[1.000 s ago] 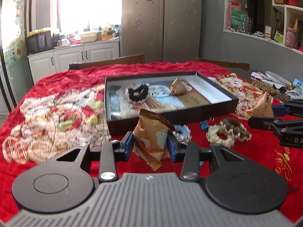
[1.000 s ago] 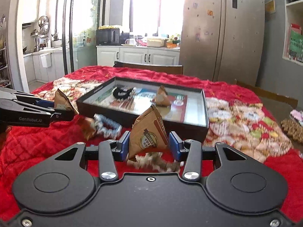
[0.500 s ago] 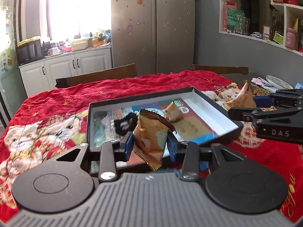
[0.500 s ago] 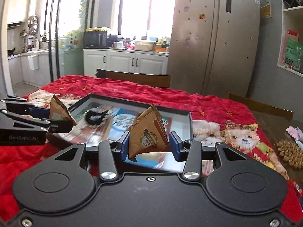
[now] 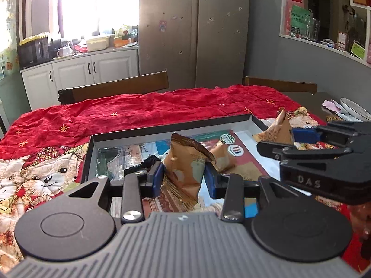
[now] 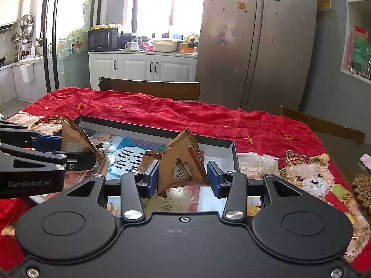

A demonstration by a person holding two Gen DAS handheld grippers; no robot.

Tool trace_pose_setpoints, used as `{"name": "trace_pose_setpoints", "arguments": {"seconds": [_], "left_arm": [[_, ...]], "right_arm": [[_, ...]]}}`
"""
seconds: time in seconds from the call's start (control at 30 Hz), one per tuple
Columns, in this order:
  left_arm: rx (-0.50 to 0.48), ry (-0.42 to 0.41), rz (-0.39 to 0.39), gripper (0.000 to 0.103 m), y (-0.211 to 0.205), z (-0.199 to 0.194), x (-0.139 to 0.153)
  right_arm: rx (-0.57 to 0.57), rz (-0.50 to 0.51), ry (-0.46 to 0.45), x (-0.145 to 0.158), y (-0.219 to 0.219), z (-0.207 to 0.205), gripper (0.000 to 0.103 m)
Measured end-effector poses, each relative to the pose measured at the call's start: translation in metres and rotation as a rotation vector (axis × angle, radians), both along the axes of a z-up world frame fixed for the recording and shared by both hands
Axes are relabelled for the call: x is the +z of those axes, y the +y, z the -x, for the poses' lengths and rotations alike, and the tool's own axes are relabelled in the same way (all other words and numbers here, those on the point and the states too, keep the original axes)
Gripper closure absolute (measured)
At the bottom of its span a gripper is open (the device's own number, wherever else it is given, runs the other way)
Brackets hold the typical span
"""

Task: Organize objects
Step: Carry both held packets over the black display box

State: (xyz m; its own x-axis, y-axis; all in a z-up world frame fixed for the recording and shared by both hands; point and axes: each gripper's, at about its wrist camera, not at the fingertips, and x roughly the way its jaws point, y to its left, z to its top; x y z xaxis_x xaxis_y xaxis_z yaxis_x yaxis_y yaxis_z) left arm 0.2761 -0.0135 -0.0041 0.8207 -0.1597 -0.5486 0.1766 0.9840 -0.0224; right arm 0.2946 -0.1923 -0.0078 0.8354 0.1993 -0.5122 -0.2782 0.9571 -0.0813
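My left gripper (image 5: 184,177) is shut on a brown snack packet (image 5: 185,169) and holds it over the black tray (image 5: 167,127). My right gripper (image 6: 183,178) is shut on another brown triangular snack packet (image 6: 183,164), also over the tray (image 6: 218,142). Each gripper shows in the other's view with its packet: the right one (image 5: 280,134) at the tray's right edge, the left one (image 6: 76,143) at the tray's left. A third brown packet (image 5: 222,157) and a black scrunchie (image 5: 148,161) lie in the tray.
A red bear-print cloth (image 5: 116,113) covers the table. Wooden chairs (image 5: 116,88) stand behind it. Plates (image 5: 354,108) and a brown mat (image 6: 364,185) lie on the bare table at the right. Fridge and cabinets are behind.
Both grippers have moved forward with their packets, from in front of the tray to above it. The scrunchies on the cloth have dropped out of view.
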Motion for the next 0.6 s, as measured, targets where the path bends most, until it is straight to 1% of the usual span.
{"name": "trace_pose_setpoints", "arguments": {"seconds": [0.27, 0.37, 0.6], "left_arm": [[0.036, 0.022, 0.008, 0.061, 0.001, -0.024, -0.013], [0.040, 0.033, 0.011, 0.061, 0.001, -0.031, -0.018], [0.026, 0.055, -0.005, 0.061, -0.005, -0.040, -0.029]], "right_arm": [[-0.023, -0.009, 0.033, -0.021, -0.002, -0.031, 0.061], [-0.027, -0.001, 0.032, -0.026, -0.001, -0.037, 0.061], [-0.032, 0.006, 0.072, -0.039, -0.002, -0.050, 0.061]]}}
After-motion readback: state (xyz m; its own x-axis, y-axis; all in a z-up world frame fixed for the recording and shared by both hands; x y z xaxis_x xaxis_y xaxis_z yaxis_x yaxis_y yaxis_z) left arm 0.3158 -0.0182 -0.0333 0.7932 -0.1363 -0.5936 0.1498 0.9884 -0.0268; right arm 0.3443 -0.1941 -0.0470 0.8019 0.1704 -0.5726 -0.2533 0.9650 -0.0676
